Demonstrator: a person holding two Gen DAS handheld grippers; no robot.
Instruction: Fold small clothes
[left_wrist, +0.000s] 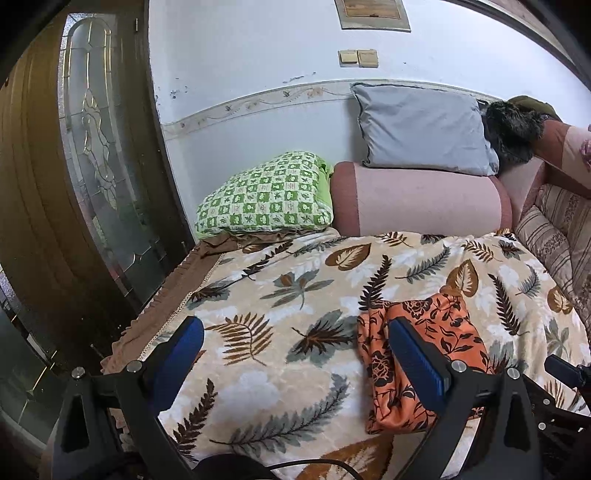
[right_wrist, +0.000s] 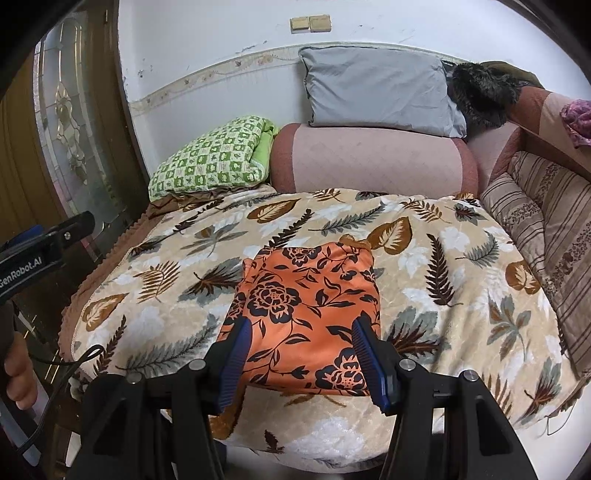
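A beige plush blanket printed with brown and grey leaves (right_wrist: 424, 258) is spread over a sofa seat, and a folded orange garment with a black floral print (right_wrist: 306, 314) lies flat on it near the front edge. Behind the blanket a pink upholstered sofa armrest (left_wrist: 421, 201) is seen, with a grey-blue pillow (left_wrist: 421, 129) propped on it against a white wall (left_wrist: 240, 55) and a green-and-white checked folded quilt (left_wrist: 266, 195) just beside it. A dark wooden door with a leaded glass panel (left_wrist: 96, 147) stands to the left. The left gripper (left_wrist: 295, 354) is held low over the blanket with its blue-padded fingers spread wide, the orange garment beside its right finger. The right gripper (right_wrist: 301, 354) is held open over the garment's near edge, nothing being pinched.
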